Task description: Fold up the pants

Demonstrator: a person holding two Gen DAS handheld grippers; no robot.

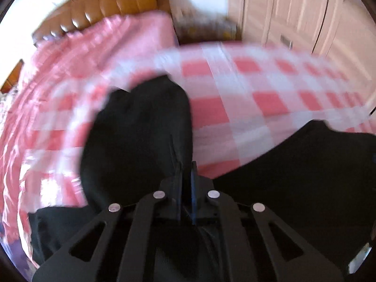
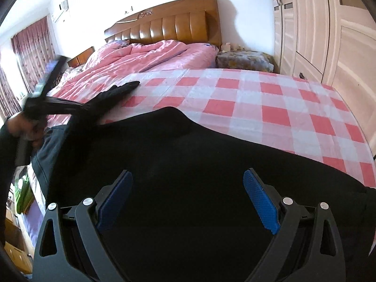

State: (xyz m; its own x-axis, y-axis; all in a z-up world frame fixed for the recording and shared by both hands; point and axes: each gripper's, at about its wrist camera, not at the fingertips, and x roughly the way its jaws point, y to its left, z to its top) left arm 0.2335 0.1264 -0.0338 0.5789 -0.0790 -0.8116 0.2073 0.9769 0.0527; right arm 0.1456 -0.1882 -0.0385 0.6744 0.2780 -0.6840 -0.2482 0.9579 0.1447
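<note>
Black pants [image 2: 188, 159] lie across the near edge of a bed covered with a red-and-white checked cloth [image 2: 270, 108]. In the left wrist view my left gripper [image 1: 186, 164] is shut on a fold of the black pants [image 1: 141, 127] and lifts a leg off the cloth; the view is blurred. In the right wrist view my right gripper [image 2: 188, 188] is open and empty just above the pants, blue pads [image 2: 260, 202] wide apart. The left gripper [image 2: 35, 103] shows at the far left, pulling a stretched pant leg.
A pink quilt [image 2: 145, 56] lies bunched at the head of the bed before a brown headboard [image 2: 169, 23]. A covered nightstand [image 2: 244, 60] and pale wardrobe doors [image 2: 324, 35] stand on the right. Curtains [image 2: 30, 51] hang at the left.
</note>
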